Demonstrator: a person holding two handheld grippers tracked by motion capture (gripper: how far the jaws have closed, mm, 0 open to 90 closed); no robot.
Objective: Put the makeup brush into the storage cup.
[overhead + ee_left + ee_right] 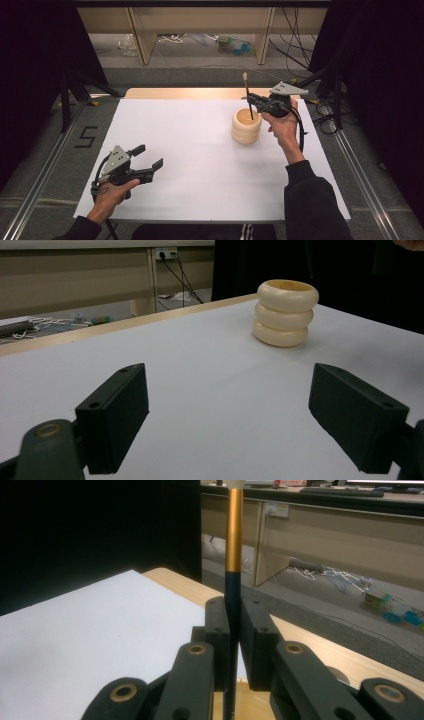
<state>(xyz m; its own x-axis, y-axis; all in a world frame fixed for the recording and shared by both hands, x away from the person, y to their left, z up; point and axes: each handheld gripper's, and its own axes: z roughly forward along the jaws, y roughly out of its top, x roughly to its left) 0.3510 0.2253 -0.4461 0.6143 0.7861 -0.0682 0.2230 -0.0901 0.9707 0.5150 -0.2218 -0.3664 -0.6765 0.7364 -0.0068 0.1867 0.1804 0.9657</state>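
Observation:
A cream, ring-stacked holder (246, 127) stands on the white table cover, right of centre; it also shows in the left gripper view (286, 312). My right gripper (253, 100) is shut on a thin brush (248, 97) with a dark handle, a gold band and a pale tip. The brush stands upright with its lower end inside the holder's mouth. In the right gripper view the brush (233, 555) rises between the two pressed pads. My left gripper (149, 156) rests low at the front left, jaws wide apart with nothing between them, pointing at the holder.
The white cover (200, 165) lies on a wooden table whose far edge (175, 93) shows. Beyond it are desk legs, cables and small items on the floor (235, 45). Metal rails (360, 170) run along both sides.

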